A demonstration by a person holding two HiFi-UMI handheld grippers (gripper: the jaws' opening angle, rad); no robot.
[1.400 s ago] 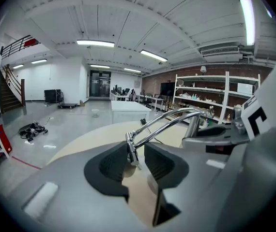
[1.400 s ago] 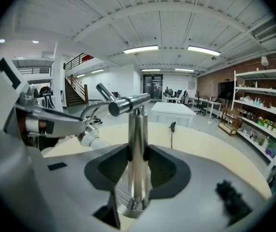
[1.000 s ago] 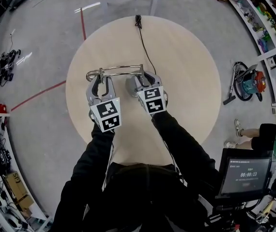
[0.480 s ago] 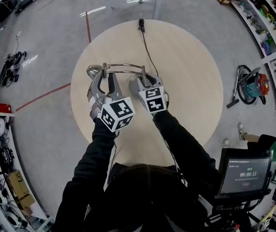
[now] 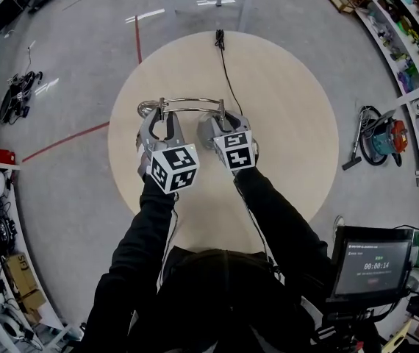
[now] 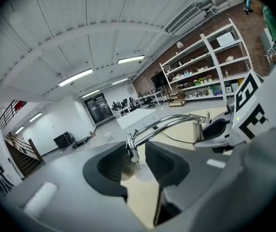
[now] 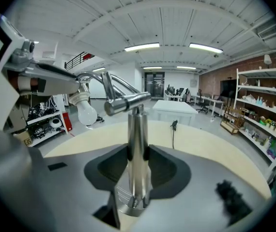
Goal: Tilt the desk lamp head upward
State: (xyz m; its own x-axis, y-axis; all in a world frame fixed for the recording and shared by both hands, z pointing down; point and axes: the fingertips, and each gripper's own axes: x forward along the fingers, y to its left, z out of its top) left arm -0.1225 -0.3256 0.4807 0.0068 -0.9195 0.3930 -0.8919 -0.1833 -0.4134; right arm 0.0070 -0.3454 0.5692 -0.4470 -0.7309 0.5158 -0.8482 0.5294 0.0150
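Setting: workshop with grey floor and open shelving; round pale wooden table (image 5: 283, 123) at centre.

Item 1: chrome desk lamp with twin curved arms (image 5: 191, 103), standing on the near-left part of the table. A bare white bulb (image 7: 87, 111) hangs at its head end, and a black cable (image 5: 224, 65) runs off across the tabletop.

Item 2: left gripper (image 6: 134, 161). Its jaws are opening. The small chrome joint at the lamp's head end (image 6: 131, 146) stands between the pads, with a gap on one side.

Item 3: right gripper (image 7: 137, 166). Its jaws are clamped on the lamp's upright chrome post (image 7: 138, 139), just above the round base (image 7: 130, 204).

Markings: black-and-white square patterns on both gripper cubes (image 5: 173, 169). The dark monitor (image 5: 371, 259) at lower right reads 00:00:14; its smaller print is illegible.
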